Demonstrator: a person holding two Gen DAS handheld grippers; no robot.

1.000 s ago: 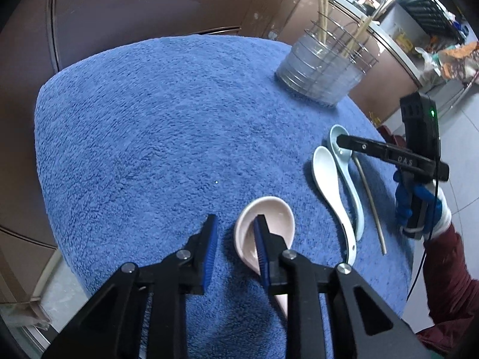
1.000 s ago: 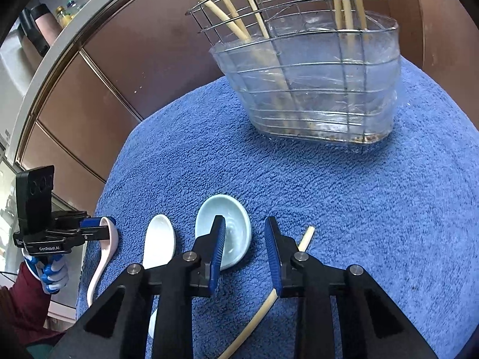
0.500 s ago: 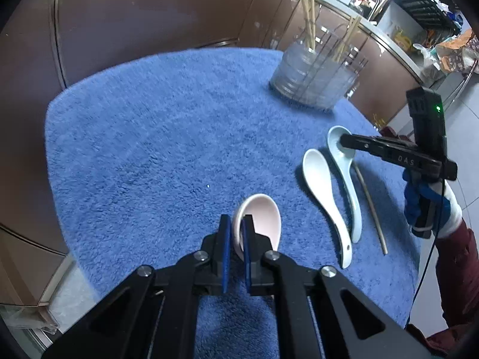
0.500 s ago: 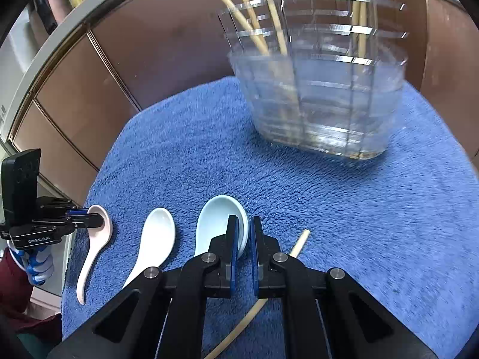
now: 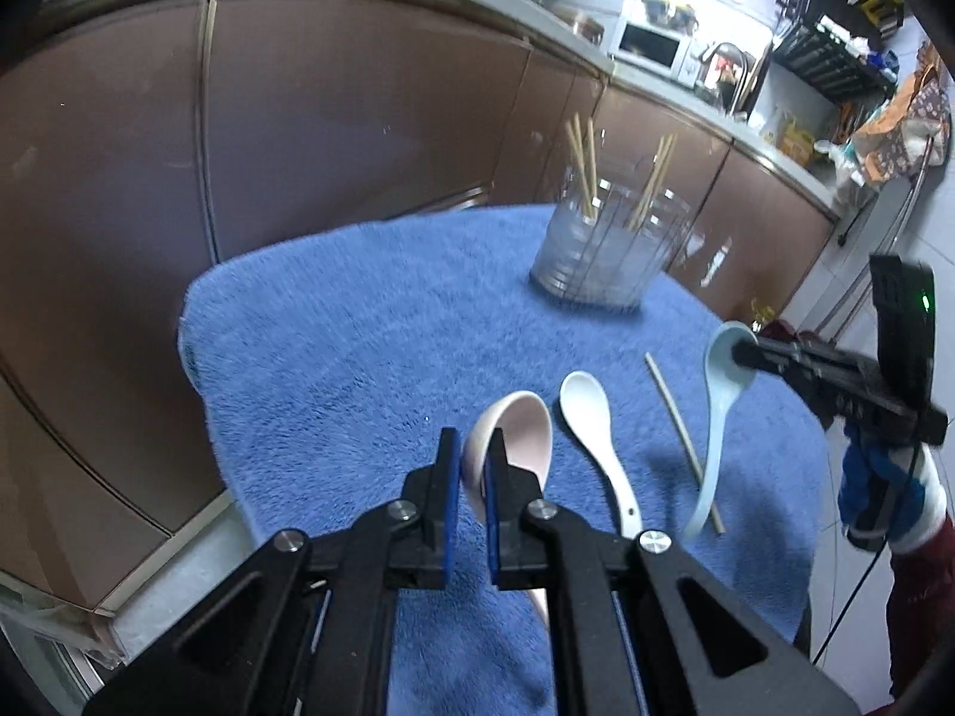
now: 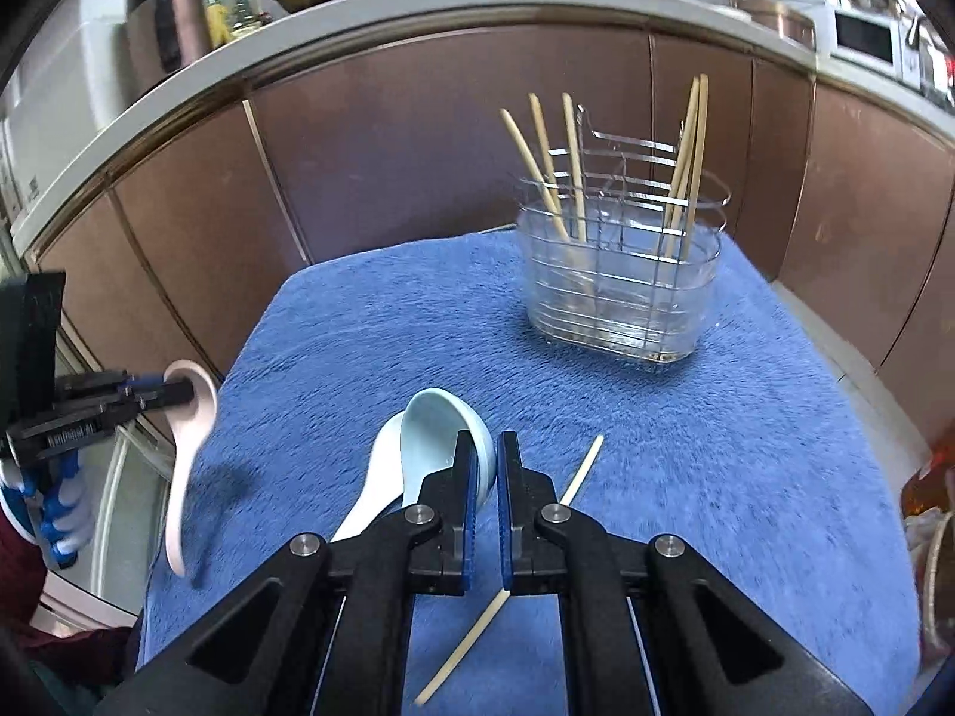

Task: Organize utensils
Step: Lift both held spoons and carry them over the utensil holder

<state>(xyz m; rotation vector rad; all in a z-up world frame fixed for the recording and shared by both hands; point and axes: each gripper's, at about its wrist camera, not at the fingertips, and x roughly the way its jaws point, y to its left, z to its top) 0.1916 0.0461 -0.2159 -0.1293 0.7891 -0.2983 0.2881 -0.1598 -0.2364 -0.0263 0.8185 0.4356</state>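
My left gripper [image 5: 467,453] is shut on the rim of a pink soup spoon [image 5: 522,432] and holds it above the blue towel [image 5: 358,346]. It also shows in the right wrist view [image 6: 191,447]. My right gripper [image 6: 486,459] is shut on the rim of a light blue soup spoon [image 6: 436,429], lifted off the towel; it shows in the left wrist view [image 5: 719,406]. A white spoon [image 5: 597,435] and one chopstick [image 5: 680,435] lie on the towel between them. A wire utensil holder [image 6: 621,286] with several chopsticks stands at the far side.
Brown cabinet fronts [image 6: 388,143] close off the far side of the table. The towel's edges [image 5: 197,358] drop off at left and front. A counter [image 5: 686,53] with a microwave runs behind.
Both grippers closed on their spoons' rims and lifted them off the towel, pulling back from the holder. The white spoon and chopstick stayed on the towel.
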